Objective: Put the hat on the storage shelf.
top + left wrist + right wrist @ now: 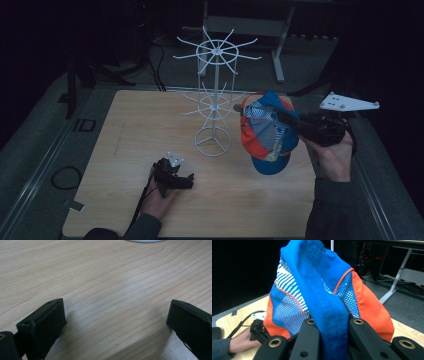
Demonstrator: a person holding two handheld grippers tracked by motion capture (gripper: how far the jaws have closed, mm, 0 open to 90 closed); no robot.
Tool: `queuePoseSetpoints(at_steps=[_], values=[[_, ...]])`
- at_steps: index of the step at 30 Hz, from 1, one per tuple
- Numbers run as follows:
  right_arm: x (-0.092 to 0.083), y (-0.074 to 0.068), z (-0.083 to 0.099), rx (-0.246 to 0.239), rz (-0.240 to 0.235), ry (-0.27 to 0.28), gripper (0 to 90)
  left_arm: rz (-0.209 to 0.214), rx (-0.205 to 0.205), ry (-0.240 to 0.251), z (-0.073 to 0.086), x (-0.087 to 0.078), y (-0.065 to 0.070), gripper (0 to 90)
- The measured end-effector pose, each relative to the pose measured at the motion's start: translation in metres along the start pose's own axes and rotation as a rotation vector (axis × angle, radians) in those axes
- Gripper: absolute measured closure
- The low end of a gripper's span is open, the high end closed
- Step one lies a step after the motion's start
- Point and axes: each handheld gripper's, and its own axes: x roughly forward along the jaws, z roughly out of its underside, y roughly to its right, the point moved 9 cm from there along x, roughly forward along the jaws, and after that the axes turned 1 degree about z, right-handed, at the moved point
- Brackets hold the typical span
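**Cap held up beside the rack**

Cap work is in hand: the right gripper (287, 117) has its jaws clamped on a blue seam of the blue, orange and white-striped mesh cap (267, 132), as the right gripper view shows, with fabric pinched tight between the two black jaws. The cap hangs in the air above the light wooden table (150, 130), its crown near the lower ring of spokes on the white wire display rack (214, 90). Holding it by the seam leaves the hollow of the cap free, which would suit slipping it over one of the rack's prongs; that seems the likely aim. The left gripper (186, 181) rests low on the table, well apart from the cap, its jaws standing wide with nothing between them. It looks parked there to stay out of the way.
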Motion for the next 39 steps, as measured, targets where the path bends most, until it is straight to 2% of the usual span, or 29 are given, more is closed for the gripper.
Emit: queuePoseSetpoints(at_steps=[39], values=[[-0.001,0.024,-0.02,0.027,0.017,0.058,85.0,0.0,0.0,0.001,0.0,0.0,0.0,2.6]])
